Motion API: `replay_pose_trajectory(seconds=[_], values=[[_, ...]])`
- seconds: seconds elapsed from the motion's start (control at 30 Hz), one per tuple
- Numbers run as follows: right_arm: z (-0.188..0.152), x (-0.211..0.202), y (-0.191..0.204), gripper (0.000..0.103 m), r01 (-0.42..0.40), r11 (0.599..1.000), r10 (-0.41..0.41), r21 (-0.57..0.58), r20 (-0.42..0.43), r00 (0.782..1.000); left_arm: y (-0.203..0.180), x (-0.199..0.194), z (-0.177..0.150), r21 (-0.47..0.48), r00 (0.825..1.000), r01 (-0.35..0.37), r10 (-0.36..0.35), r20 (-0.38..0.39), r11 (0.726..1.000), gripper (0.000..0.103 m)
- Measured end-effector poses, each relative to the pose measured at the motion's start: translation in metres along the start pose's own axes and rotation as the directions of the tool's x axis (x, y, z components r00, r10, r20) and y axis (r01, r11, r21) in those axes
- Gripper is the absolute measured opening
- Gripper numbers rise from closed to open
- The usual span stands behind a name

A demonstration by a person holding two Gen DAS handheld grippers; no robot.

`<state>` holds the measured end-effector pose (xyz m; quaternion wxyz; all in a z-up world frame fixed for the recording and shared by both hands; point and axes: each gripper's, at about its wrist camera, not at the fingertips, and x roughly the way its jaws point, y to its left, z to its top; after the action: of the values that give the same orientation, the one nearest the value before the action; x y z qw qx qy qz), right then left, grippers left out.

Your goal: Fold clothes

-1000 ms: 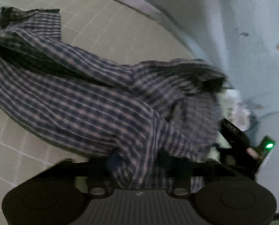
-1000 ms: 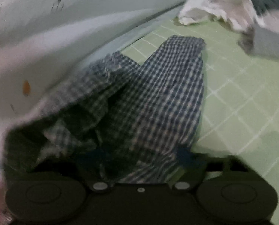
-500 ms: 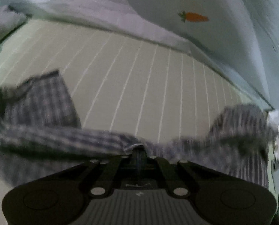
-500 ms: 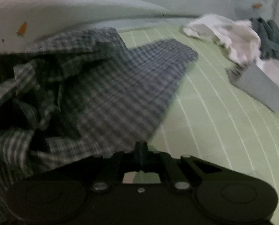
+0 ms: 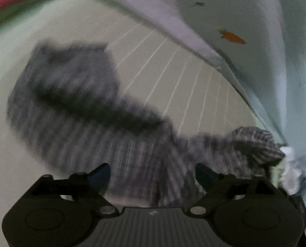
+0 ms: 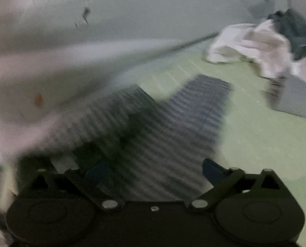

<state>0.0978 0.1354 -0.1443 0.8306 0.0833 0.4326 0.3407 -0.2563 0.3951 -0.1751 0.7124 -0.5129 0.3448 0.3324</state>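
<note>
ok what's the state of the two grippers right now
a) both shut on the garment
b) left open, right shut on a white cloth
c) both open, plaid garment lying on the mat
c: the left gripper and right gripper both show their jaws spread wide, with the plaid garment spread on the green mat.

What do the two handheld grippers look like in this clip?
Both match: the left gripper and right gripper have black bodies with two round housings, silver pivot screws, angled black linkages and blue finger pads. The left shows a ribbed centre panel. No hands or sleeves visible.
</note>
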Motion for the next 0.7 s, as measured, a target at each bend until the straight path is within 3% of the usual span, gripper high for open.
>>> replay_pose_trajectory(seconds=[0.07,0.2,0.33,0.37,0.4,0.43,0.5,0.57,0.7], values=[[0.013,0.017,0.006,0.103,-0.093,0.994,0.094,0.061,-0.022,0.995,0.01,-0.003,-0.015,-0.071,0.999,0.028,-0.03,-0.035,0.997,0.1],[0.022,0.052,0.022,0.103,-0.24,0.956,0.258,0.166,-0.095,0.962,0.002,0.004,-0.036,-0.037,0.996,0.027,-0.03,-0.078,0.999,0.101],[0.012,0.079,0.033,0.102,-0.224,0.949,0.271,0.224,-0.209,0.94,-0.009,0.015,-0.036,0.005,0.996,0.016,-0.015,-0.084,1.0,0.101],[0.008,0.084,0.034,0.095,-0.213,0.95,0.266,0.228,-0.232,0.936,-0.011,0.018,-0.036,0.015,0.996,0.013,-0.011,-0.086,1.0,0.101],[0.003,0.085,0.034,0.077,-0.207,0.951,0.262,0.229,-0.244,0.934,-0.014,0.021,-0.036,0.025,0.996,0.01,-0.008,-0.087,1.0,0.101],[-0.001,0.086,0.033,0.065,-0.203,0.953,0.259,0.225,-0.253,0.932,-0.017,0.024,-0.037,0.036,0.996,0.007,-0.004,-0.088,0.999,0.101],[-0.006,0.086,0.032,0.028,-0.188,0.963,0.236,0.193,-0.269,0.934,-0.022,0.029,-0.037,0.056,0.996,0.002,0.004,-0.091,0.998,0.097],[-0.01,0.081,0.031,0.018,-0.168,0.978,0.196,0.126,-0.26,0.946,-0.027,0.035,-0.037,0.077,0.996,-0.004,0.011,-0.093,0.997,0.07],[-0.019,0.066,0.026,0.012,-0.116,0.993,0.119,0.025,-0.243,0.963,-0.038,0.046,-0.037,0.119,0.995,-0.015,0.026,-0.097,0.993,0.043]])
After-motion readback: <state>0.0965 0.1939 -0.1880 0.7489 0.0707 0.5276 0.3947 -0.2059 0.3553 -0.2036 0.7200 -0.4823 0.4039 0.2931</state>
